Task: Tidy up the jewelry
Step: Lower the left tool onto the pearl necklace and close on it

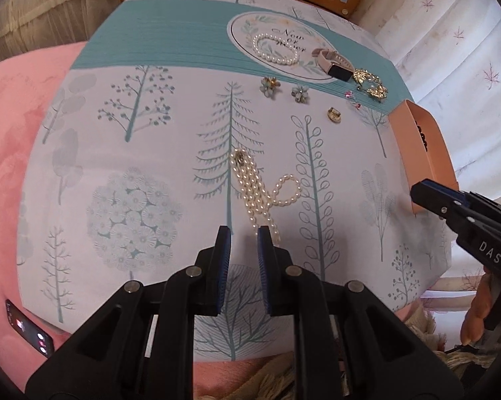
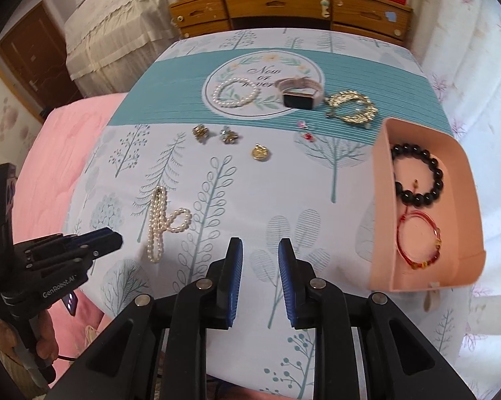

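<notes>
While left gripper (image 1: 244, 233) hovers, pearl necklace (image 1: 257, 190) just beyond jaws.

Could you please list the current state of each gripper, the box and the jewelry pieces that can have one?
Left gripper: jaws slightly apart, empty, above the long pearl necklace's end.
Right gripper: jaws slightly apart, empty.
Pink cardboard box: open, holding two bracelets.
Black bead bracelet: lying inside the box.
Red cord bracelet: lying inside the box.
Long pearl necklace: looped on the table, outside the box.
Pink-strapped smartwatch: screen dark.
</notes>
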A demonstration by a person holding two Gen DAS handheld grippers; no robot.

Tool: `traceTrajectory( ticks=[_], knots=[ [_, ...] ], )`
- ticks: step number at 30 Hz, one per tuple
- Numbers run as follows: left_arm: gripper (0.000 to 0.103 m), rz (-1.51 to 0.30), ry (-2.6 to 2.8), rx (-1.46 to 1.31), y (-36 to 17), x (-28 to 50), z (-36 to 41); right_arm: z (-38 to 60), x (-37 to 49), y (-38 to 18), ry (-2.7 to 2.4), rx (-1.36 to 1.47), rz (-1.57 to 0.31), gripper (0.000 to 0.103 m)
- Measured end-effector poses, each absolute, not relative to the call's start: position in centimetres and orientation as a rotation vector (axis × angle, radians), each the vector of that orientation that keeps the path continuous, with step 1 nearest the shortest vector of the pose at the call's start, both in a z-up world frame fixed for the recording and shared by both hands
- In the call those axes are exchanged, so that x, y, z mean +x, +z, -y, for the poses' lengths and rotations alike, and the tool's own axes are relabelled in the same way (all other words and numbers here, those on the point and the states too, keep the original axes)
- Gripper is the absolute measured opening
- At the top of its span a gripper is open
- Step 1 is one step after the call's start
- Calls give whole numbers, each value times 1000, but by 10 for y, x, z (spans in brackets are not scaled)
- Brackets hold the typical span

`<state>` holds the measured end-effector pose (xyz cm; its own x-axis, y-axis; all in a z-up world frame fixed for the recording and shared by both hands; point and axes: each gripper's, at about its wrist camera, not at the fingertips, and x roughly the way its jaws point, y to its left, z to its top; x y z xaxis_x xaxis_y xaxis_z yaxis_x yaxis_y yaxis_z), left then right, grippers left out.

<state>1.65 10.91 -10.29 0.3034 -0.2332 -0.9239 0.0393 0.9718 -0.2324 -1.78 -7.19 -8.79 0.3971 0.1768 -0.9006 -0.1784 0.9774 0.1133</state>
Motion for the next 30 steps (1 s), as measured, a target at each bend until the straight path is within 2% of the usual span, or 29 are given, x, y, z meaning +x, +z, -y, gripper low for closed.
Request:
traceTrajectory(
  ticks=[4,9,19,30],
  knots=[
    [14,-1307,-200,-224,-115,27,-107,65,-12,-92,237,-9,-1149,22],
    [35,-1386,-213,-292,-129,43,-102,65,-7,-96,239,-4,-1155,22],
    [36,-1436,-106,-384,-140,84,-100,70,10,-106,238,3,-1166,22],
    [36,-1453,14,-315,-142,100,-85,68,31,-107,263,-6,-1144,22]
  ],
)
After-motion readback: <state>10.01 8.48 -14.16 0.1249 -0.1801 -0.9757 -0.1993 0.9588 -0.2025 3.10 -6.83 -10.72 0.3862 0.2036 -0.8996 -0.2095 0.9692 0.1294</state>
